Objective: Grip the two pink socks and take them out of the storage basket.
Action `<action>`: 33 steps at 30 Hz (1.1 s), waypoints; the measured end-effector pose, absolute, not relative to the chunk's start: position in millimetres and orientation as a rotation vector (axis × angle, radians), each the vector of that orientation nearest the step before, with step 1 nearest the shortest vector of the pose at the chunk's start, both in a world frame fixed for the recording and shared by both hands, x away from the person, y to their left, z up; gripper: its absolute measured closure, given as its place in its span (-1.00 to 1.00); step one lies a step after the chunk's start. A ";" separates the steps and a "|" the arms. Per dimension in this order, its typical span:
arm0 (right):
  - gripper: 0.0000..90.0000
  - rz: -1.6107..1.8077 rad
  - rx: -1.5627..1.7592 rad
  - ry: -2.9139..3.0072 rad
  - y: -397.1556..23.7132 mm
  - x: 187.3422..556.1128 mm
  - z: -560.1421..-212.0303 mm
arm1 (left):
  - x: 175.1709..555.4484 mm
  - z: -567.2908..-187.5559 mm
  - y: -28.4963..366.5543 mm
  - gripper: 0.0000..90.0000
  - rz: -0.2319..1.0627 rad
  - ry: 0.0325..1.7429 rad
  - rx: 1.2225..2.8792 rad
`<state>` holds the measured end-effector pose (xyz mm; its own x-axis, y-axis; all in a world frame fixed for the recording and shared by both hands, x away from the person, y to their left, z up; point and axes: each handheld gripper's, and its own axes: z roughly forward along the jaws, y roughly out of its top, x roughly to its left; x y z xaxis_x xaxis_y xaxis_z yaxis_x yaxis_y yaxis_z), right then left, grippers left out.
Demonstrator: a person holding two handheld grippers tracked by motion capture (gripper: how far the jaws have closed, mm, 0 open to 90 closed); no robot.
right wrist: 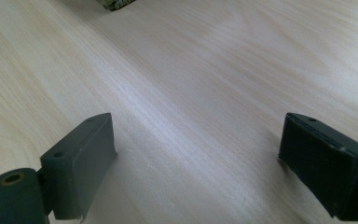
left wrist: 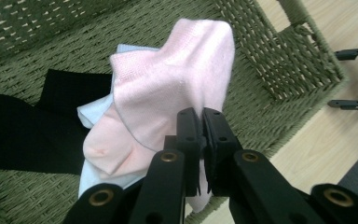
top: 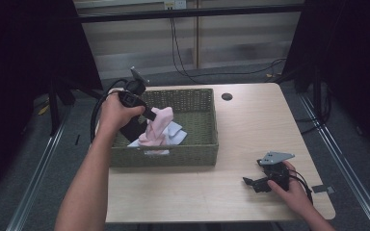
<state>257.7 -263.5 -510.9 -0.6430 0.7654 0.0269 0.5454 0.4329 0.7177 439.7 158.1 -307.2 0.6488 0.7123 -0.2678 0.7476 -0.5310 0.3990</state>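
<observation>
Left tongs hung over the green woven basket, which sat on the left half of the pale wooden bench; the person's left hand gripped them from the near left. Jaws were clamped together on a pink sock, pinching its cloth near one edge; in the left gripper view the same pink sock draped away from the black jaw tips, lifted partly clear of the basket floor. Beneath it lay a pale blue cloth, and to one side a black garment, both resting on the weave inside the basket. From above, a light piece showed just right of the sock, touching it. Right tongs lay low at the near right of the bench, well apart from the basket, held by the right hand. Their jaws stood wide apart with bare wood grain between them, nothing in the gap. A dark round hole marked the bench at the far side, just right of the basket.
</observation>
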 end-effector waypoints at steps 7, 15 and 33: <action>-0.78 1.026 1.129 2.389 -263.5 257.6 -510.8 | 437.7 -298.4 158.8 0.91 -0.090 1.146 2.377; -0.78 1.026 1.129 2.389 -263.6 257.6 -510.8 | 432.3 -289.3 157.7 0.91 -0.101 1.141 2.380; -0.78 1.030 1.127 2.388 -263.4 257.7 -511.0 | 409.9 -276.0 153.1 0.91 -0.160 1.077 2.411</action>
